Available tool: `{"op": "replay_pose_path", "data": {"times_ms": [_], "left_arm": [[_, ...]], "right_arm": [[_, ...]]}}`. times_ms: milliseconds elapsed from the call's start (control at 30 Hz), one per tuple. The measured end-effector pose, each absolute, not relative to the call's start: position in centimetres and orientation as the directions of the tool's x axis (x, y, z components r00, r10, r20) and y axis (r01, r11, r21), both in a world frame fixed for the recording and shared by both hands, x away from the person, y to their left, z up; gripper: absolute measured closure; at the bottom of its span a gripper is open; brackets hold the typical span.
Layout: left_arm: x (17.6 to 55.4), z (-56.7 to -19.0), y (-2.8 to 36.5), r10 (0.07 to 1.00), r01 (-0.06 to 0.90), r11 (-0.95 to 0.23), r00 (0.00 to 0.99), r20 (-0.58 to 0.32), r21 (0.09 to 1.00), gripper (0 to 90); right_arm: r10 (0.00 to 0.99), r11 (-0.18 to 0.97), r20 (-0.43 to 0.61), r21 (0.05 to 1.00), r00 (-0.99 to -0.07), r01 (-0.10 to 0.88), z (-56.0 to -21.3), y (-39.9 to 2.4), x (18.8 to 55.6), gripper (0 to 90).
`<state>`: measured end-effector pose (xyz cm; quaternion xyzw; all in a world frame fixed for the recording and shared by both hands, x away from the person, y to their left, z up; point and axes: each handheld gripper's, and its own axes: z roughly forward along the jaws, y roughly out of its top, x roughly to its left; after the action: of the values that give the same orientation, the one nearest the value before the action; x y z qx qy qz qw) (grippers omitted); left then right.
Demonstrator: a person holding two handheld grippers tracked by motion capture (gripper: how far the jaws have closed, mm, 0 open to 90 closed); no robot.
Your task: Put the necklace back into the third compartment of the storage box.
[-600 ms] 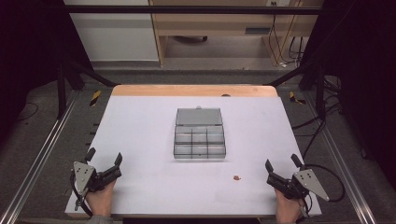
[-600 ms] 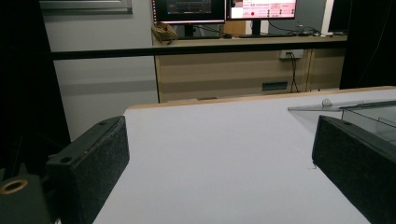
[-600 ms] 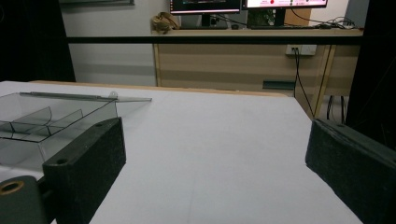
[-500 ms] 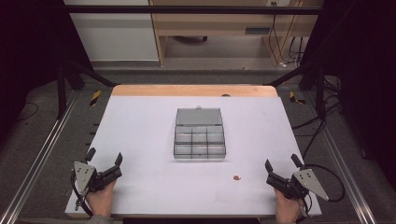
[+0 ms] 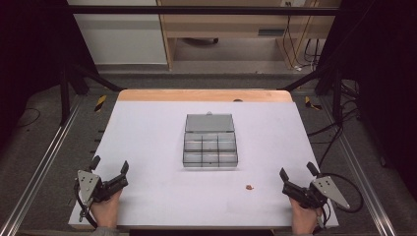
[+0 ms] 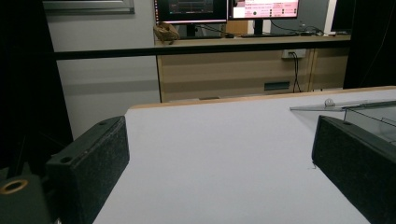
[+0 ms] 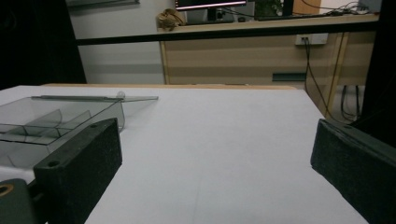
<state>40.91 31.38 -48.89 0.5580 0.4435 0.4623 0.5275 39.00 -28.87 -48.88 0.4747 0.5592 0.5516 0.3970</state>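
text: none legible | monitors (image 6: 226,8): screen content too small

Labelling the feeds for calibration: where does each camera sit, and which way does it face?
High view: above the person's side of the table, looking forward and down; both hands show at the bottom, left gripper and right gripper.
Left gripper view: rides on the left gripper, low over the table, facing the far desk; its black fingers frame the shot.
Right gripper view: on the right gripper, same low forward aim.
Shared: all three views show the clear compartment box, lid open.
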Motion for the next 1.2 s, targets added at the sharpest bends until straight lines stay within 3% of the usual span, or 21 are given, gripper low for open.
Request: {"op": "replay_pose_path", "data": {"times_ms": [167, 367, 533, 667, 767, 900, 967, 1200], "left_arm": [[40.9, -48.9, 31.4, 0.983, 0.008, -0.050, 0.179, 0.048, 0.999, 4.0], [40.9, -48.9, 31.4, 0.982, 0.008, -0.053, 0.180, 0.050, 0.999, 4.2], [40.9, -48.9, 31.4, 0.983, 0.006, -0.051, 0.179, 0.049, 0.999, 4.3], [40.9, -48.9, 31.3, 0.983, 0.004, -0.052, 0.175, 0.051, 0.999, 4.2], [40.9, -48.9, 31.3, 0.983, 0.005, -0.054, 0.175, 0.052, 0.999, 4.2], [40.9, -48.9, 31.3, 0.983, 0.003, -0.054, 0.175, 0.052, 0.999, 4.2], [40.9, -48.9, 31.3, 0.983, 0.002, -0.052, 0.175, 0.051, 0.999, 4.3], [40.9, -48.9, 31.3, 0.983, 0.005, -0.055, 0.175, 0.053, 0.998, 4.3]], "right_arm": [[0.947, -0.056, 0.082, 0.994, -0.311, 0.094, -48.2, -29.3, 38.8, 5.7], [0.956, -0.050, 0.038, 0.998, -0.292, -0.036, -46.1, -29.3, 37.0, 6.1], [0.960, -0.025, 0.018, 1.000, -0.279, -0.019, -45.6, -29.3, 36.9, 6.1], [0.927, 0.046, -0.030, 0.998, -0.373, 0.034, -44.9, -29.4, 37.6, 5.5], [0.917, 0.103, -0.078, 0.994, -0.392, 0.044, -44.6, -29.1, 37.8, 3.9], [0.885, 0.121, -0.073, 0.990, -0.459, 0.077, -44.3, -29.1, 38.2, 3.8], [0.843, 0.196, -0.109, 0.974, -0.527, 0.111, -43.9, -28.9, 38.8, 3.2], [0.758, 0.334, -0.170, 0.930, -0.629, 0.152, -42.8, -28.6, 40.0, 3.5]]}}
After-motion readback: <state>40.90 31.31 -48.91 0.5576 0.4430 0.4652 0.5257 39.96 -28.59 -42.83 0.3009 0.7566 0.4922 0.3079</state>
